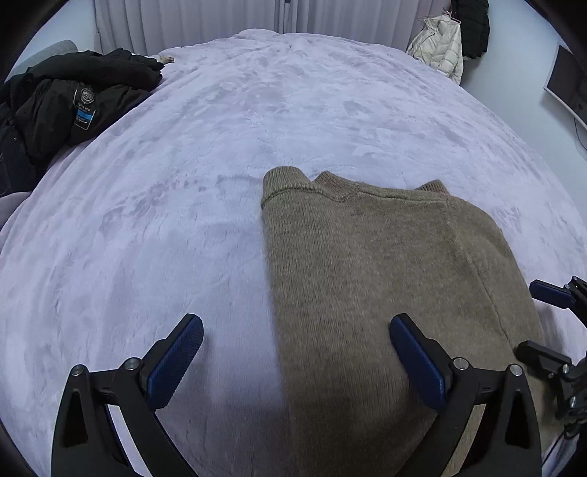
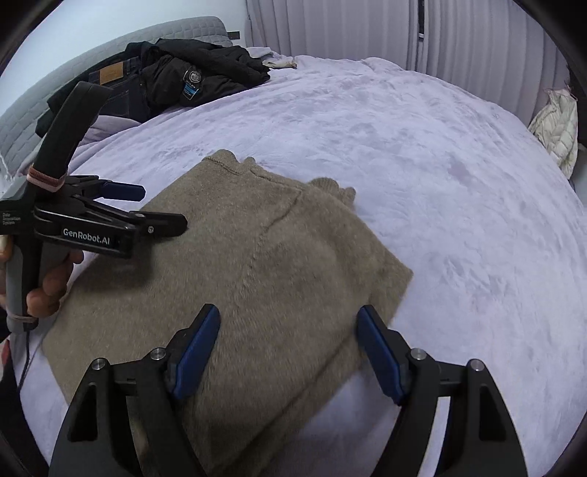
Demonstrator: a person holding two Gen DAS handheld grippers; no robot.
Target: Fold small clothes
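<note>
My sweater (image 1: 385, 279) lies folded on the plush lilac blanket (image 1: 183, 227) — tan, fuzzy knit with a ribbed collar; my left gripper (image 1: 295, 352) and right gripper (image 2: 288, 348) both hover released, nothing between their 2 blue pads; dark clothes (image 2: 176, 84) heaped by the quilted headboard (image 2: 146, 35).

A plain taupe-brown knit sweater (image 1: 385, 275) is lying at lower right on the pale lilac plush bedspread (image 1: 183, 220). Black clothes (image 1: 73, 99) are showing at upper left, a cream quilted jacket (image 1: 440, 47) at upper right.
</note>
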